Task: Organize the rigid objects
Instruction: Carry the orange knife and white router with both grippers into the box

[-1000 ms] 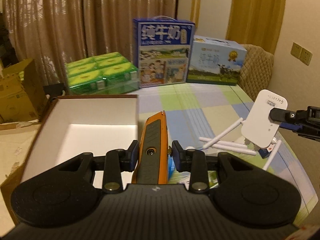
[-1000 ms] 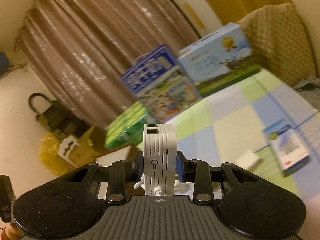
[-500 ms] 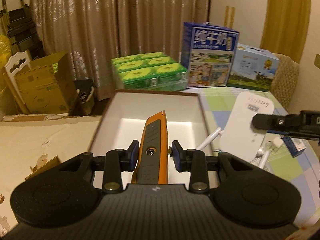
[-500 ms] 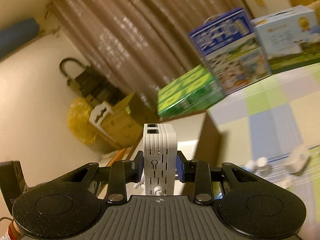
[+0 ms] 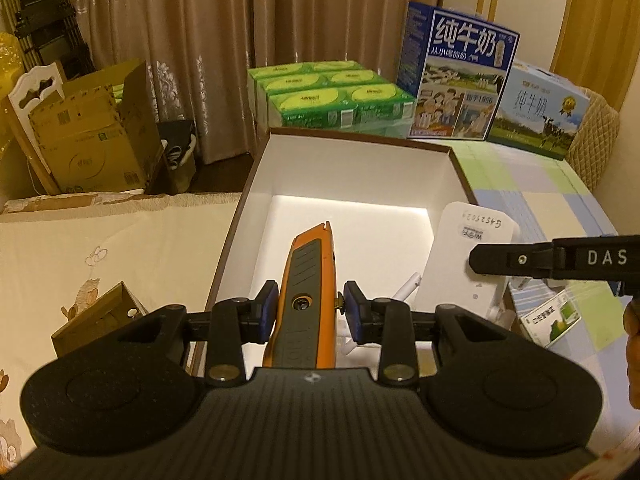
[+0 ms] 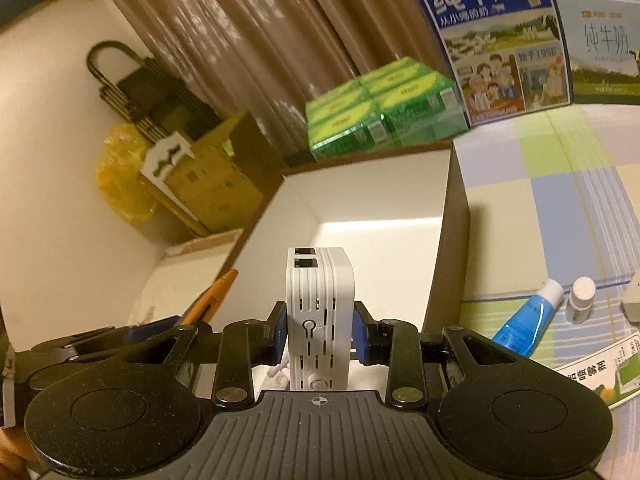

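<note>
2 hand-held grippers clamp objects: left [image 5: 309, 312] on ridged orange knife [image 5: 306, 300], right [image 6: 319, 340] on slotted white router [image 6: 319, 320].

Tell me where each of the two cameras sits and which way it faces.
Left wrist: on the left gripper, facing along its fingers into the open white-lined cardboard box; it clamps the orange utility knife. The right gripper's finger and a bit of hand show at right.
Right wrist: on the right gripper, facing the same box from its right; it clamps the white wifi router.
Shared: box, knife, router, blue milk carton.
</note>
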Demonstrator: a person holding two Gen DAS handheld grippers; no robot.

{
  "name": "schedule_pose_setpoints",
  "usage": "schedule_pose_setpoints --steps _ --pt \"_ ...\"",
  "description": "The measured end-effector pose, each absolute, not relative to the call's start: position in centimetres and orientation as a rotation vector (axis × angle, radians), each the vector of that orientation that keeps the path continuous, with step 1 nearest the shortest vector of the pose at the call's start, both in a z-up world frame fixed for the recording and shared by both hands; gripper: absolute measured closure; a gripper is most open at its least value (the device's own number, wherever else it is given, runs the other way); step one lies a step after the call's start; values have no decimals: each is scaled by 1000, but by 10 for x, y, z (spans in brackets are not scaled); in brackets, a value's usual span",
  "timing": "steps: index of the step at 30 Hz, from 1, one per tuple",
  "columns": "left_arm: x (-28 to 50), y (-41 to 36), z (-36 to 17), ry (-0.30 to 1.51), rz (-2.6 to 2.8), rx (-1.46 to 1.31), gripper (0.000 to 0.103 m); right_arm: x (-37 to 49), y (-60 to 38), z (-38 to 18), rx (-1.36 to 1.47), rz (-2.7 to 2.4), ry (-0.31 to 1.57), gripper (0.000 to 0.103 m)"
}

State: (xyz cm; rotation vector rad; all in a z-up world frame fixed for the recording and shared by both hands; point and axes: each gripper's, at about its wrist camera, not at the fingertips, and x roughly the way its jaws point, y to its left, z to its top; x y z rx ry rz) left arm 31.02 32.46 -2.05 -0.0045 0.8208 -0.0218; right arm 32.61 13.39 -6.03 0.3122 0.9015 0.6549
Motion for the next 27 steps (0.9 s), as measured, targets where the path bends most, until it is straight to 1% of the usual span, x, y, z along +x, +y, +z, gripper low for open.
schedule_pose_setpoints --steps 16,19,21,22,23,24,26,27 --pt "359 323 -52 887 -86 7 73 376 149 -79 334 538 974 73" --pt "367 320 -56 900 -93 10 73 384 151 -82 310 515 974 71" --pt "370 320 -59 907 -95 11 73 387 151 -84 293 506 975 68" --pt "372 320 -60 911 -96 11 73 388 152 -84 283 500 974 64" --pt "372 320 -60 913 -98 12 73 389 152 -85 274 497 973 57" --pt "374 319 -61 916 -99 13 73 390 152 -85 271 504 967 55" --pt "376 319 -63 920 -100 14 73 390 153 -84 265 528 946 45" --pt "377 319 -63 921 -100 15 73 390 154 -82 256 530 938 44"
